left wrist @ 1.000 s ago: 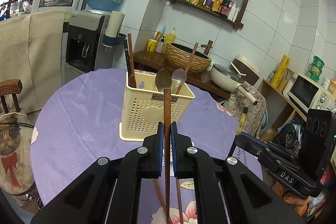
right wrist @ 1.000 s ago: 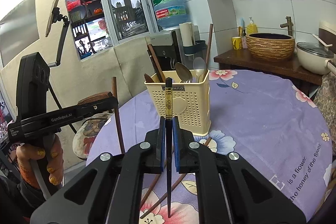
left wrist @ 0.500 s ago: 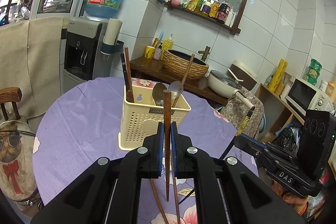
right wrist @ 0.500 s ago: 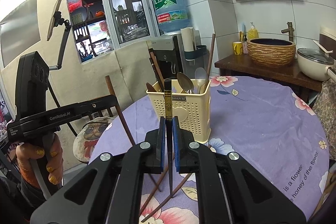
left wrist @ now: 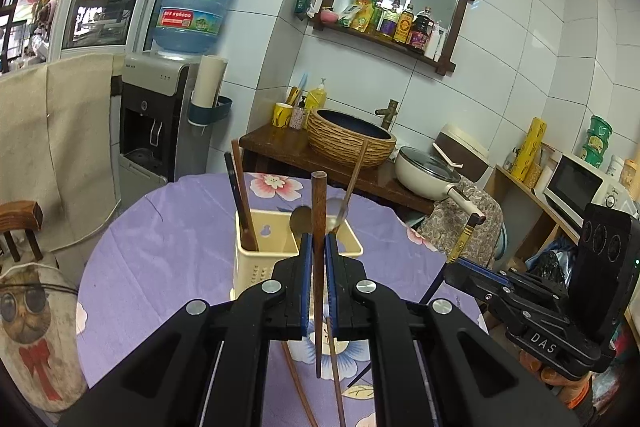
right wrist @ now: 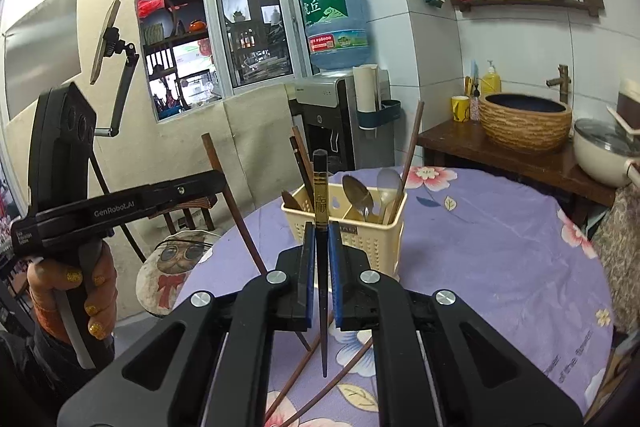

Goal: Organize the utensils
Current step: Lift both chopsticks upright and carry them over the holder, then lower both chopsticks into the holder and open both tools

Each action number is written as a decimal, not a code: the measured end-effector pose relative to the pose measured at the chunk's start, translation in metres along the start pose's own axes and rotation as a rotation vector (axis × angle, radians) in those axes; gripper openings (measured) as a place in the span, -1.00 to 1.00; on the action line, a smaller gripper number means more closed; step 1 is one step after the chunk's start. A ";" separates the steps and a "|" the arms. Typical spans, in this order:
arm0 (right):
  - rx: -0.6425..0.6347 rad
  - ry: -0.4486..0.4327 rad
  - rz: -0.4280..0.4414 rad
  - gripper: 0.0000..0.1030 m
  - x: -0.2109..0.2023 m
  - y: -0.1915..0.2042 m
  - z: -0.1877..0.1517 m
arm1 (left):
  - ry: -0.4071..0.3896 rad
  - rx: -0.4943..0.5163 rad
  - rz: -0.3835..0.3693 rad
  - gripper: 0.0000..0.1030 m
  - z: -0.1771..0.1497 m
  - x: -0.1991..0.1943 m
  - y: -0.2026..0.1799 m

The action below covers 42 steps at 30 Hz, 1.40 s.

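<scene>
With the left gripper [left wrist: 316, 263] we are clamping a brown wooden chopstick [left wrist: 319, 227] between both blue-lined fingers, which are closed against its shaft; the stick is standing nearly upright, its blunt end above the fingertips and its pointed tip hanging clear above the purple floral tablecloth [left wrist: 168, 247]. With the right gripper [right wrist: 320, 255] we are pinching a black chopstick with gold markings [right wrist: 320, 195] in the same manner, the fingers closed on it, the stick near vertical and its tip off the cloth. Both grippers are facing the cream perforated utensil holder [right wrist: 376, 247], which is standing upright on the cloth near the middle of the round table. Inside the holder we are seeing two metal spoons [right wrist: 358, 195] bowl-up together with a long wooden handle [right wrist: 412, 143] leaning outward in one compartment, and dark chopsticks [left wrist: 240, 195] leaning in the other compartment. Loose brown chopsticks [right wrist: 316, 387] are lying on the tablecloth below the grippers, crossing one another. In the right wrist view, the left gripper is appearing at the left edge, held by a hand with gold nails [right wrist: 68, 299], its chopstick tilted. Behind the table, a water dispenser [left wrist: 160, 123] is standing against the tiled wall.
</scene>
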State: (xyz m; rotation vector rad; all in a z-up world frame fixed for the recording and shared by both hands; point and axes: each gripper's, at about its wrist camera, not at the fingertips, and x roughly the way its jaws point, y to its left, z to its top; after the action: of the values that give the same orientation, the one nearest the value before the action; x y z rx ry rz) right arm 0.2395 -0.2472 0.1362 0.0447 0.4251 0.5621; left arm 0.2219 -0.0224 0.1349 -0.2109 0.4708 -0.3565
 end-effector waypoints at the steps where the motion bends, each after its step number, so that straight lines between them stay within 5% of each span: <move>1: -0.011 -0.004 0.002 -0.86 0.000 0.001 0.007 | -0.001 0.003 -0.003 -0.87 0.005 0.000 0.000; 10: -0.034 -0.107 -0.009 -0.86 -0.003 0.002 0.096 | -0.110 0.034 0.010 -0.87 0.092 -0.018 -0.011; 17: -0.030 -0.195 -0.103 -0.86 0.022 -0.009 0.149 | -0.170 0.016 0.113 -0.87 0.135 0.006 -0.005; 29: 0.073 -0.055 -0.126 -0.86 0.100 -0.043 0.085 | -0.025 -0.004 0.178 -0.87 0.077 0.083 0.025; 42: 0.122 0.011 -0.143 -0.87 0.128 -0.059 0.043 | 0.071 -0.020 0.181 -0.87 0.034 0.116 0.039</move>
State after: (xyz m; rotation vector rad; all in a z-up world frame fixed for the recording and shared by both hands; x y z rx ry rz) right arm 0.3842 -0.2269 0.1183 0.1278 0.4688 0.3951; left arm 0.3464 -0.0269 0.1069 -0.1739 0.5593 -0.1827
